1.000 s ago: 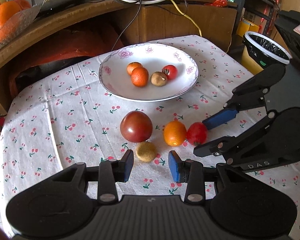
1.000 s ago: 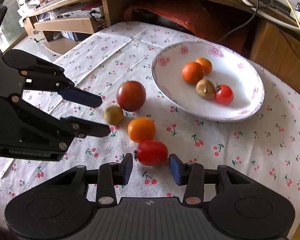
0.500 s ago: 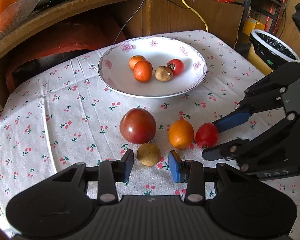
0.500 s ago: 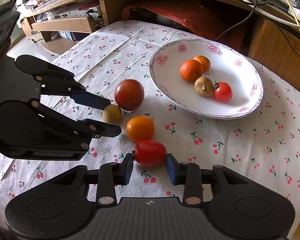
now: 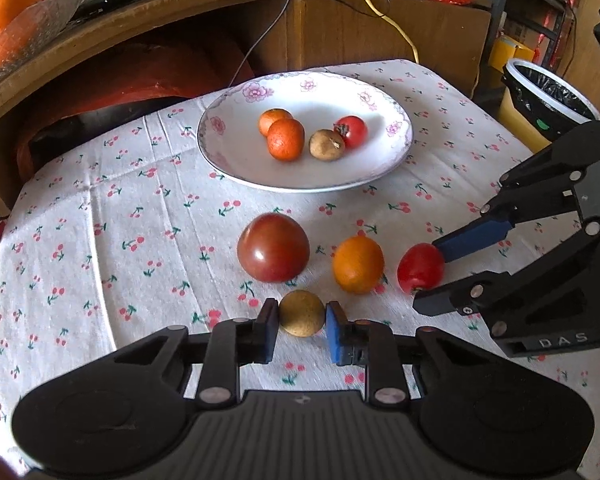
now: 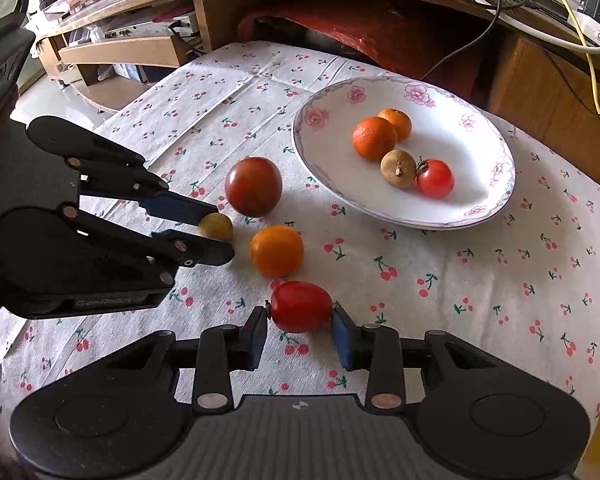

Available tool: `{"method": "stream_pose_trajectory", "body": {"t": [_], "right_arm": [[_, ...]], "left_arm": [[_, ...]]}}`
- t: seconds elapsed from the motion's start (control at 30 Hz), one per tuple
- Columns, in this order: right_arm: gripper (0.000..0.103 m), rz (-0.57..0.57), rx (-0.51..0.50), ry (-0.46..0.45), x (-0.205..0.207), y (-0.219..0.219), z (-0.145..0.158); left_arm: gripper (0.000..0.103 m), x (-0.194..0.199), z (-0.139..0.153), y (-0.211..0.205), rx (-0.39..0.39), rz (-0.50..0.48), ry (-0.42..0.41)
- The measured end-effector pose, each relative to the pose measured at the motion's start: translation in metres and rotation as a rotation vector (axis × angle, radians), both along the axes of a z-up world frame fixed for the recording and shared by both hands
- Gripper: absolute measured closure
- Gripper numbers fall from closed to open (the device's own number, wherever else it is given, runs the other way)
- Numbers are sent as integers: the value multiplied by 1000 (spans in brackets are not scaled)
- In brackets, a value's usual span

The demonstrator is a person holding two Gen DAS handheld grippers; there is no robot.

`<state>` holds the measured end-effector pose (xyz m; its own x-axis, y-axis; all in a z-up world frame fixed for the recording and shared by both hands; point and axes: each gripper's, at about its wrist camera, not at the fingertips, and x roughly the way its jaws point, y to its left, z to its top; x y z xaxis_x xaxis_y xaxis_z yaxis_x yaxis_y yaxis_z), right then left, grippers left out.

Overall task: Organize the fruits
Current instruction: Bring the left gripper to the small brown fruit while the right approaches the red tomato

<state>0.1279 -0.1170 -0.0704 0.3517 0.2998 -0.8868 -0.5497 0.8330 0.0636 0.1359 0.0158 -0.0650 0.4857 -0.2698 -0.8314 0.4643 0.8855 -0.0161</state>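
Fruits: a brown longan is clamped between the left gripper's fingers on the tablecloth, a red tomato between the right gripper's. Four fruits are seen in the plate beyond.

1. A plate sits at the far side of the desk, holding two oranges, a longan and a small tomato.
2. Nearer, in the left wrist view, a big tomato, an orange and a tomato lie in a row, left to right.
3. A longan lies just before the big tomato, between the left claw's fingers.
4. The right claw's fingers flank the tomato.
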Motion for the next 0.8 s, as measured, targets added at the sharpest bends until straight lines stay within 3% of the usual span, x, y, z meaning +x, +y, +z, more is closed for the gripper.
{"method": "stream_pose_trajectory", "body": {"t": [0.37, 0.8], "right_arm": [[74, 23, -22, 3, -16, 0, 2], [71, 20, -23, 12, -17, -1, -1]], "left_arm": [[70, -25, 4, -14, -17, -100, 34], [68, -28, 1, -13, -2, -124, 36]]}}
